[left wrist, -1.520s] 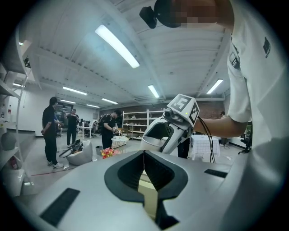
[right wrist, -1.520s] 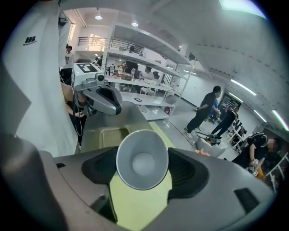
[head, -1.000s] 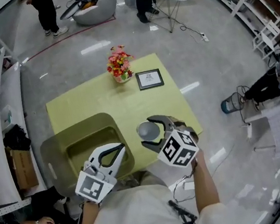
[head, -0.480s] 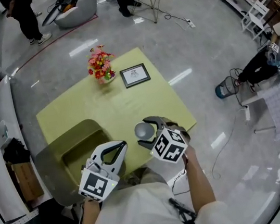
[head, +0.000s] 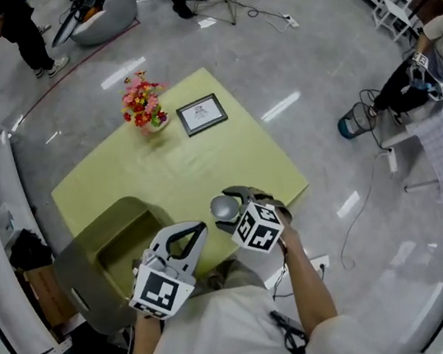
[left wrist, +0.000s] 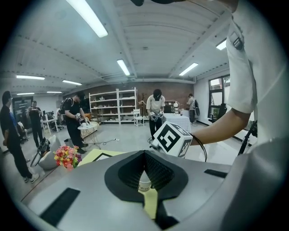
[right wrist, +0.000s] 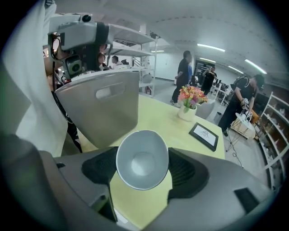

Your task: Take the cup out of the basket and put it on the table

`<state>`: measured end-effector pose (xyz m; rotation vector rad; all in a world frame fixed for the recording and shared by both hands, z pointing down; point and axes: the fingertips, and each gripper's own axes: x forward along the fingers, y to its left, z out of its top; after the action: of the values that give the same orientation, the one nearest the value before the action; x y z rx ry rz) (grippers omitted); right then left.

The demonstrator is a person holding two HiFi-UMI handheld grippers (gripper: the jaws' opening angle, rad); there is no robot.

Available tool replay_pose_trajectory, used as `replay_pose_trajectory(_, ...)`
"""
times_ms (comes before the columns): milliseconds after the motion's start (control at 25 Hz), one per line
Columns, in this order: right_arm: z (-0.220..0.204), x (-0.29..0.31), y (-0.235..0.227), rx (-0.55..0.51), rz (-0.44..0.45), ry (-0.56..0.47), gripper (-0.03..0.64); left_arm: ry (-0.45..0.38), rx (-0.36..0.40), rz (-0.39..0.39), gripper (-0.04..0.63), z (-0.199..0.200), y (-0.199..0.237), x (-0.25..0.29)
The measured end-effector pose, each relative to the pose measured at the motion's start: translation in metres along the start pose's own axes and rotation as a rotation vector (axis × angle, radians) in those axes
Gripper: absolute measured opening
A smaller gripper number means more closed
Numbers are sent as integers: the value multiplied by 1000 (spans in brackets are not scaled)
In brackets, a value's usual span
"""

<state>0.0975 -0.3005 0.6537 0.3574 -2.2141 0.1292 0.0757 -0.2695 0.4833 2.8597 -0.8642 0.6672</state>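
Note:
A grey cup (head: 224, 207) sits between the jaws of my right gripper (head: 231, 212), which is shut on it. It hangs just over the front part of the yellow-green table (head: 162, 173), right of the olive basket (head: 91, 251). In the right gripper view the cup (right wrist: 142, 159) shows its open mouth to the camera, both pads pressing on its sides, with the basket wall (right wrist: 101, 108) behind it at left. Whether the cup touches the tabletop I cannot tell. My left gripper (head: 199, 232) is shut on nothing, near the basket's right front corner.
A vase of flowers (head: 142, 105) and a black picture frame (head: 201, 113) stand at the table's far side. Several people stand on the floor beyond. A seated person (head: 436, 55) and a cable (head: 367, 199) are to the right of the table.
My right gripper has sunk toward the tabletop with the cup in it. The left gripper has drifted a little to the right and lower, beside the basket.

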Motion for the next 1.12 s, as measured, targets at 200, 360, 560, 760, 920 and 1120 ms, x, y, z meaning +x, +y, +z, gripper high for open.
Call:
replay_pose_trajectory(200,-24,15,-4,8,10,31,342,12,-1,-31,9,3,-5,13)
replay_pose_trajectory(360,-38,28,-2,5,15,59,344,23,2,-40,9,1,-7,16)
replay_pose_trajectory(560,-48,39,-1,14,27,66,343,30,-3,-47,9,-3,-7,19)
replay_pose_trajectory(760,-54,44,3,1,35,64,344,33,-4,-52,9,-4,-8,19)
replay_pose_trajectory(920,-57,48,5,-7,36,60,344,37,-4,-56,9,-5,-9,18)
replay_pose_trajectory(1120,-56,48,6,-7,45,50,344,38,-6,-59,9,-6,-11,18)
